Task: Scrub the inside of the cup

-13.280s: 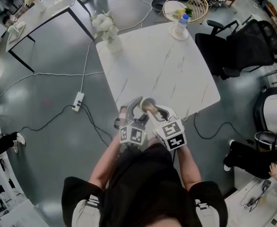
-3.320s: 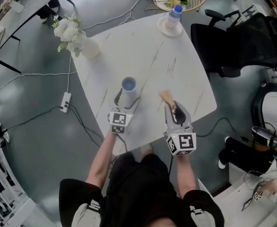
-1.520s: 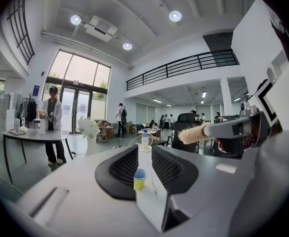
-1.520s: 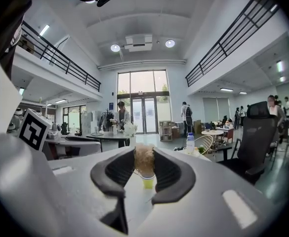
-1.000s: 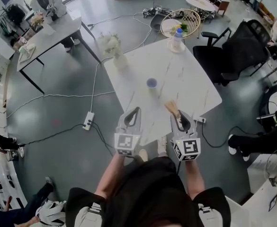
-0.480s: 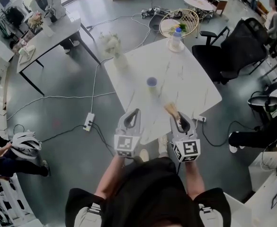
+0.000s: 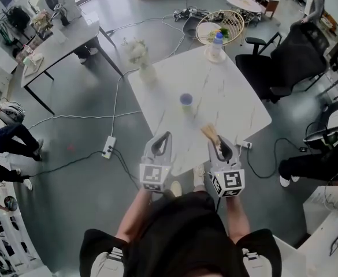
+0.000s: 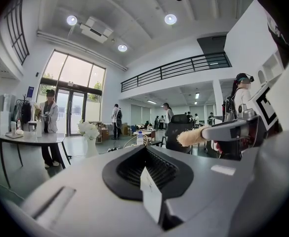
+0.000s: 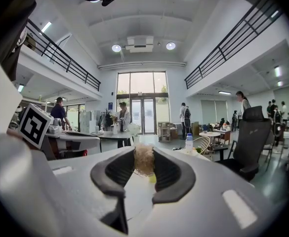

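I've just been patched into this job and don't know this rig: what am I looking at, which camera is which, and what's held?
No robot: a person holds a two-jaw gripper in each hand. The top-down picture comes from a camera on their head; the other two ride on the grippers, looking along the jaws. The left gripper is shut and empty. The right gripper is shut on a pale brush. On the white table stand the cup, a vase of flowers and a bottle.
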`<state>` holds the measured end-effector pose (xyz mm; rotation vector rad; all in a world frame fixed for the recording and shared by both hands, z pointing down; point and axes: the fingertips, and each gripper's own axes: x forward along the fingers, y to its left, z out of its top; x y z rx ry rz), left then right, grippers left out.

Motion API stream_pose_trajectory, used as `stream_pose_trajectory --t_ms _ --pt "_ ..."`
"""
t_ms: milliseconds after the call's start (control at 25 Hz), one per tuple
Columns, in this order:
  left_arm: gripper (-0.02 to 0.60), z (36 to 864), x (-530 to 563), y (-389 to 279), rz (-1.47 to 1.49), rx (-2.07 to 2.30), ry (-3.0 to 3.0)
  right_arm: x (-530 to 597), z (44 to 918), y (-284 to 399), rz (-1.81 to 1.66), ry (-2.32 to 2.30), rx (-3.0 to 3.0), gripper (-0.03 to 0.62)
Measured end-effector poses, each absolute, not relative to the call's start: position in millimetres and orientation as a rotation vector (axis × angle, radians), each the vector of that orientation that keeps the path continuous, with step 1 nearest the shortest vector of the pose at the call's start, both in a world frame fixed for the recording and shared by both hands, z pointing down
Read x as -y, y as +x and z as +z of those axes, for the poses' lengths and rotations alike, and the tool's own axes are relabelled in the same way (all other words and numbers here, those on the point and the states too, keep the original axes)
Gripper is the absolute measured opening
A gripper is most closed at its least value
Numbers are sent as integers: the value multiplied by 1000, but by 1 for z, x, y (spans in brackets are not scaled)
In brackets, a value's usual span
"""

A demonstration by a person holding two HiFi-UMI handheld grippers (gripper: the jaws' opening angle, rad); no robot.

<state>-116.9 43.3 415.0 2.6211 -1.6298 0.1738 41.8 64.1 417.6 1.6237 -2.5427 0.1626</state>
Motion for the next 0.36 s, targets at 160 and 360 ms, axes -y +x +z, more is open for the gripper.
stream_pose_trajectory --t_ms 160,360 --pt "8 415 -44 -115 178 1629 2631 -64 417 43 164 1626 2546 107" --pt "8 416 -45 -113 167 1630 2634 -65 417 45 159 1628 2550 107"
